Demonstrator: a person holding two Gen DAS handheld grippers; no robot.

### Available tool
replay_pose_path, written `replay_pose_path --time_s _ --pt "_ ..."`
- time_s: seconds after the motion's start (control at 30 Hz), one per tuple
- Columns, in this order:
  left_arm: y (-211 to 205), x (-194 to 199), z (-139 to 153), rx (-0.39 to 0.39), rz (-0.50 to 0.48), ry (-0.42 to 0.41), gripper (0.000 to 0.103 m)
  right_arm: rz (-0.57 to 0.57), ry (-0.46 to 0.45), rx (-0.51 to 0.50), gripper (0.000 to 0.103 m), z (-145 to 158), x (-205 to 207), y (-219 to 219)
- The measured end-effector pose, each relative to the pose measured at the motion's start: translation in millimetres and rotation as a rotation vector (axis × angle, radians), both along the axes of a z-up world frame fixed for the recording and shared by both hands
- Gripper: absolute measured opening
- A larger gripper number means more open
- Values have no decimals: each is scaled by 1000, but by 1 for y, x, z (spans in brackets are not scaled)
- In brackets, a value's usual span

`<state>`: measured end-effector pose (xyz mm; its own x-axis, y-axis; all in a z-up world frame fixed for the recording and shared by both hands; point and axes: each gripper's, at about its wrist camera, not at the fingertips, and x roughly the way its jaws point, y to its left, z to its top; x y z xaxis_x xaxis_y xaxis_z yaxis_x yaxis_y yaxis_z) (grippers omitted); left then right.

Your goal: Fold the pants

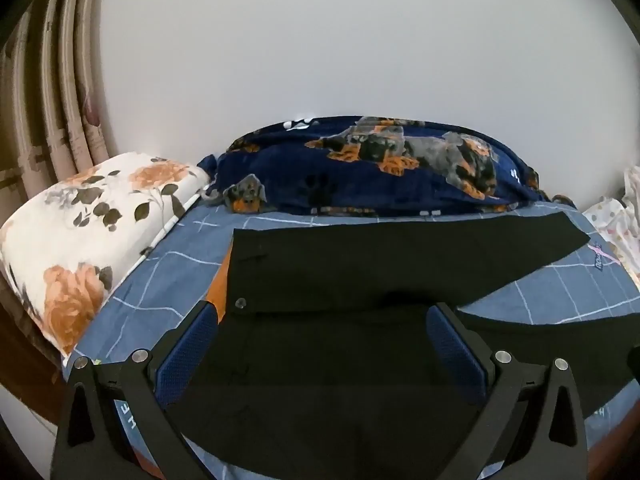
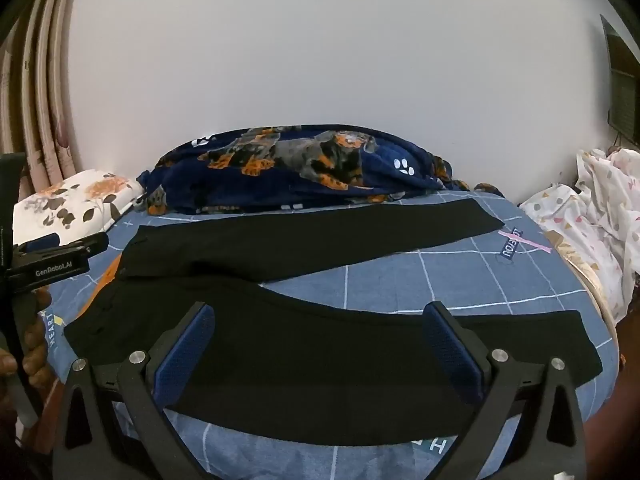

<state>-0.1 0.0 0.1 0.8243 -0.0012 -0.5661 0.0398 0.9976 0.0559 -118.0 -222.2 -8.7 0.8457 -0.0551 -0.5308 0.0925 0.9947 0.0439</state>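
Note:
Black pants (image 2: 304, 244) lie flat on the bed, waist at the left, the two legs spread apart toward the right. In the left wrist view the pants (image 1: 360, 264) show the waist with a button. My left gripper (image 1: 322, 320) is open and hovers over the waist end near the front edge. My right gripper (image 2: 320, 320) is open and hovers over the near leg. Neither holds anything. The left gripper's body (image 2: 52, 260) shows at the left of the right wrist view.
The bed has a blue grid-patterned sheet (image 2: 400, 280). A navy dog-print blanket (image 2: 296, 168) lies along the wall behind the pants. A floral pillow (image 1: 88, 216) sits at the left. White dotted fabric (image 2: 592, 216) is bunched at the right. Curtains (image 1: 52, 92) hang at far left.

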Motion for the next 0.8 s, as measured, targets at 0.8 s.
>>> replay_pose_path --time_s 0.8 --pt "6 2 -13 -20 -26 56 103 -1 47 31 103 -10 6 -4"
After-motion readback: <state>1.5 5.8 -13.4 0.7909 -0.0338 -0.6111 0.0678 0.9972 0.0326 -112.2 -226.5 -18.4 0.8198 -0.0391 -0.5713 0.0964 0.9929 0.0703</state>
